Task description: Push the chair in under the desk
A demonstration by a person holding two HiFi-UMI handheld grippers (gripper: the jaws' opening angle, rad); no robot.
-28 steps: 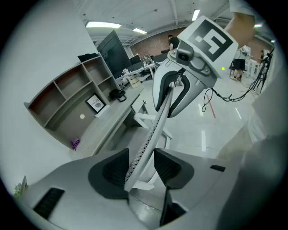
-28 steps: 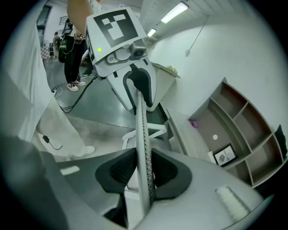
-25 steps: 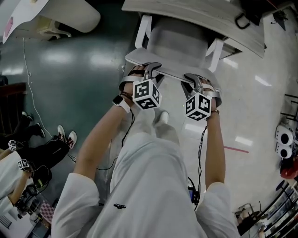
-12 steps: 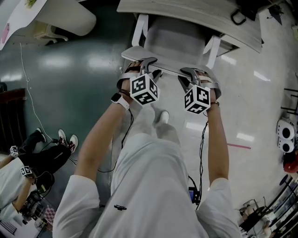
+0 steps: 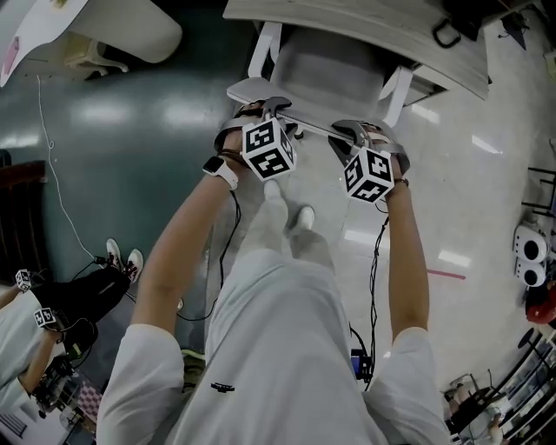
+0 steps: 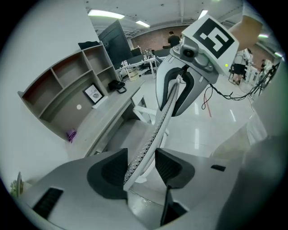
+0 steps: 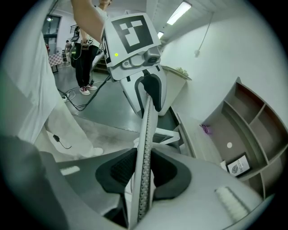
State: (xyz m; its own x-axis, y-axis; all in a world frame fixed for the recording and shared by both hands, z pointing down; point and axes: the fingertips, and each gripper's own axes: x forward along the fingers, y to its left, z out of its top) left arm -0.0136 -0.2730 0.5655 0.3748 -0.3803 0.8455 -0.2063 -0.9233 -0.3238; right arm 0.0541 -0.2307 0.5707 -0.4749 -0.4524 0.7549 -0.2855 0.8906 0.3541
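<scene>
The white mesh chair point(image 5: 326, 74) sits with its seat under the grey desk point(image 5: 347, 22). Its backrest's top edge point(image 5: 314, 129) faces me. My left gripper point(image 5: 276, 106) straddles that edge near its left end. Its jaws are opening, and in the left gripper view the mesh edge point(image 6: 157, 130) runs between the pads with a gap on the right pad point(image 6: 168, 167). My right gripper point(image 5: 347, 130) is shut on the same edge further right, and the right gripper view shows both dark pads squeezing the mesh edge point(image 7: 145, 148).
A white table point(image 5: 104, 26) stands at the upper left on the dark floor. People sit or stand at the lower left point(image 5: 52, 295). Equipment lines the right side point(image 5: 532, 261). A shelf unit point(image 6: 67, 90) and a framed picture point(image 6: 93, 93) stand on the desk.
Both grippers and the chair back have moved a little further toward the desk. The left gripper's jaws have spread slightly.
</scene>
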